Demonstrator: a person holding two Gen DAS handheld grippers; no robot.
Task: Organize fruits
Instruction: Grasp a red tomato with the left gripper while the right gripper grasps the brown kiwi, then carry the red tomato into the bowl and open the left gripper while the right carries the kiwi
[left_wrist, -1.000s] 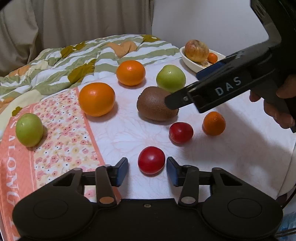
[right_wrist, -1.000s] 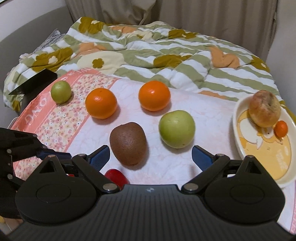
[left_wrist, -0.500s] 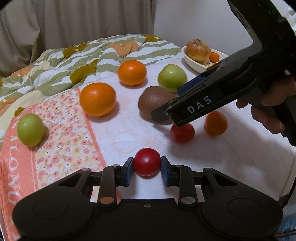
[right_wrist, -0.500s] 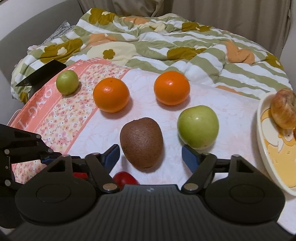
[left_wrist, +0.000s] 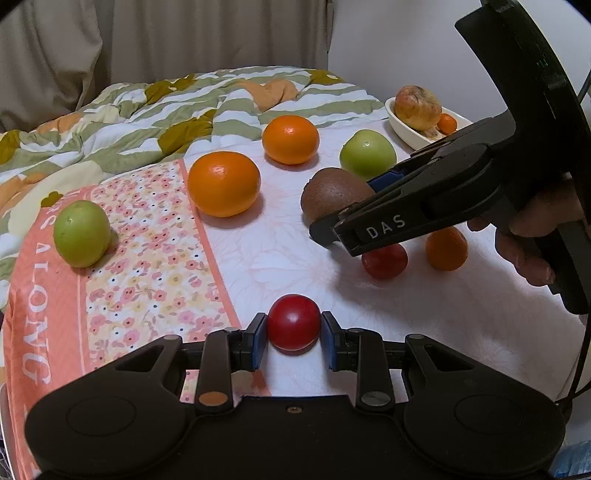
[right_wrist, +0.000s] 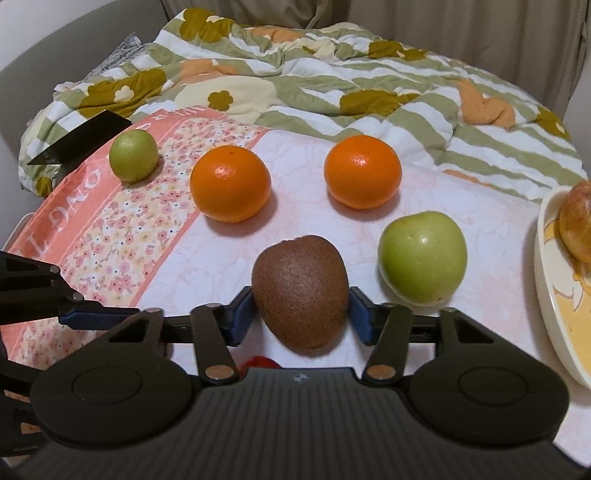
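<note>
My left gripper (left_wrist: 293, 338) is shut on a small red fruit (left_wrist: 293, 321) resting on the white cloth. My right gripper (right_wrist: 301, 314) is shut on a brown kiwi (right_wrist: 301, 291), with both blue pads touching its sides; the kiwi (left_wrist: 332, 192) and right gripper also show in the left wrist view. Two oranges (right_wrist: 229, 182) (right_wrist: 362, 170), a large green apple (right_wrist: 423, 256) and a small green fruit (right_wrist: 133, 156) lie on the cloth. A second red fruit (left_wrist: 384, 260) and a small orange (left_wrist: 446, 249) sit behind the right gripper.
A white dish (right_wrist: 554, 295) at the right holds a brownish apple (right_wrist: 576, 229) and, in the left wrist view, a tiny orange (left_wrist: 447, 123). A rumpled striped quilt (right_wrist: 332, 85) lies behind the fruit. A pink floral cloth (left_wrist: 147, 258) covers the left side.
My left gripper closed on the red fruit. My right gripper moved down and forward and closed on the kiwi.
</note>
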